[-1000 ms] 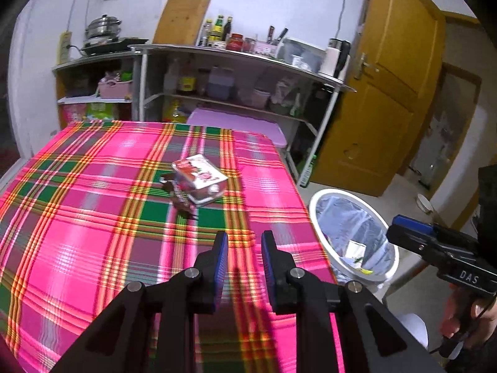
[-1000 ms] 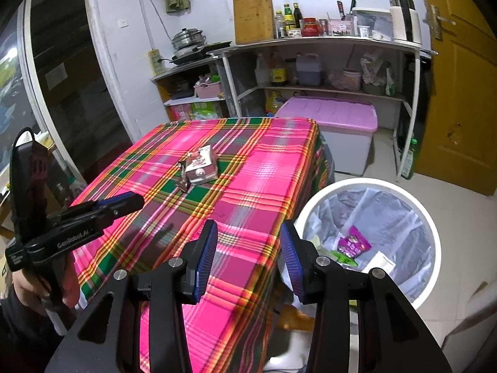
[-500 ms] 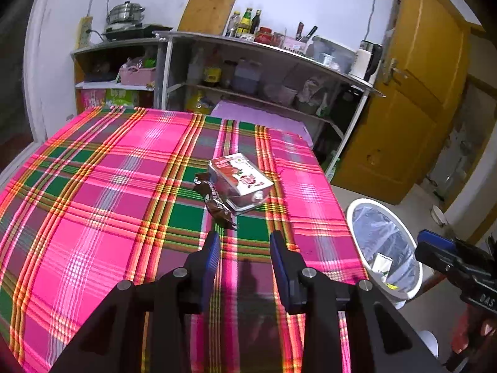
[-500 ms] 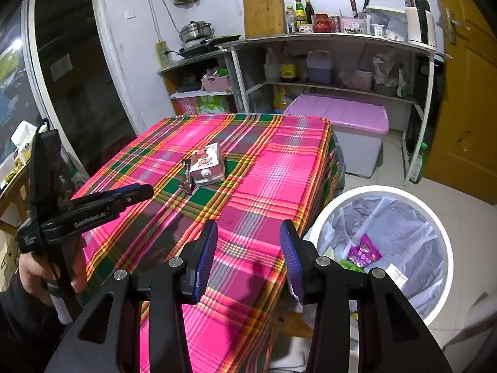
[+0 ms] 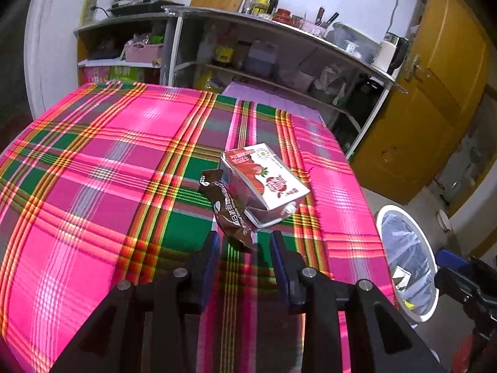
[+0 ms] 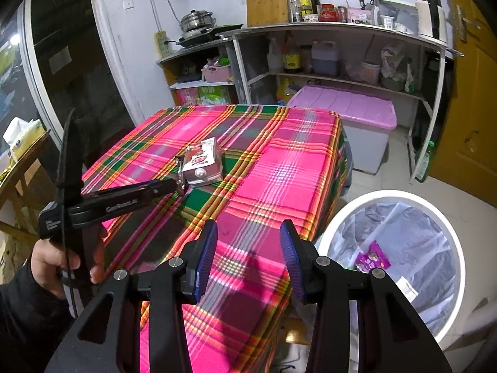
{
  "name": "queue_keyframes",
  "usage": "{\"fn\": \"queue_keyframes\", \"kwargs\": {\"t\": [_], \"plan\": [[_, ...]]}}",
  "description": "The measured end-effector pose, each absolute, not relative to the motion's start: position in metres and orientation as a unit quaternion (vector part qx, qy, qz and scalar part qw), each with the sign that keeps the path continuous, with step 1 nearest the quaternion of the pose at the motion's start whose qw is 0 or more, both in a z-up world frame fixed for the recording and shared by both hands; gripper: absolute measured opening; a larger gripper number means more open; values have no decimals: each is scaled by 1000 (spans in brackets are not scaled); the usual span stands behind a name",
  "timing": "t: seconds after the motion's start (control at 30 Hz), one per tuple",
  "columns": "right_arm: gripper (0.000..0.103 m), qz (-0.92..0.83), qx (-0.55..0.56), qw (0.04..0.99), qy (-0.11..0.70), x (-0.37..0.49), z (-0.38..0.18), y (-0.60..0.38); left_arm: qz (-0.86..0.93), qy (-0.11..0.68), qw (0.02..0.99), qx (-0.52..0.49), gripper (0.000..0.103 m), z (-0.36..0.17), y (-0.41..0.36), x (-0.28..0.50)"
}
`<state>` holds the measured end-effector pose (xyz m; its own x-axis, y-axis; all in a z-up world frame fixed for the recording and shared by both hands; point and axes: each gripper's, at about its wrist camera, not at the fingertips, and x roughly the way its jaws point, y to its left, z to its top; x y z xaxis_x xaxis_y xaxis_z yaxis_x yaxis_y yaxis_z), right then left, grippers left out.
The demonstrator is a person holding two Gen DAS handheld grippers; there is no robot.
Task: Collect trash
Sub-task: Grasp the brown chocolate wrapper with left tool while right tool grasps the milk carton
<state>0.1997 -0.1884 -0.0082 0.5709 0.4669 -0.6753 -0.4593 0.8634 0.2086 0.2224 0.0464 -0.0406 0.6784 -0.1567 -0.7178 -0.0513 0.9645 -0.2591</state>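
A brown snack wrapper (image 5: 228, 209) and a red-and-white drink carton (image 5: 265, 181) lie together on the pink plaid tablecloth (image 5: 102, 186). My left gripper (image 5: 244, 242) is open, its fingertips on either side of the wrapper's near end. In the right wrist view the left gripper (image 6: 174, 186) reaches the wrapper beside the carton (image 6: 202, 163). My right gripper (image 6: 248, 236) is open and empty above the table's near corner. A white trash bin (image 6: 400, 248) with a clear liner stands on the floor to the right, holding several wrappers; it also shows in the left wrist view (image 5: 403, 261).
Metal shelves (image 6: 341, 31) with bottles, pots and a kettle line the back wall. A pink-lidded storage box (image 6: 344, 108) sits behind the table. A yellow door (image 5: 435, 93) is at the right. A wooden stand (image 6: 18, 161) is at the far left.
My left gripper has moved forward over the table up to the wrapper and carton and has opened wider. My right gripper has held about the same place by the bin.
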Motion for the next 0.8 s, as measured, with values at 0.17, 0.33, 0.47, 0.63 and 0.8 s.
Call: {"fn": "queue_keyframes", "kwargs": {"t": [0.17,0.33,0.47,0.63,0.8], "plan": [[43,266,1,883,387,211,-12,-181,-28,414,900,-132,32,-50,47,232],[43,272,-9,880,389,219,-13,-170,-31,416,898,-139,13,-54,50,232],[43,282,-17,877,389,224,-12,-159,-36,410,900,-144,11,-52,53,225],[53,294,-30,874,385,231,-11,-140,-43,398,905,-142,11,-46,56,210],[54,302,-49,870,386,237,-13,-121,-42,388,909,-146,11,-40,65,197]]}}
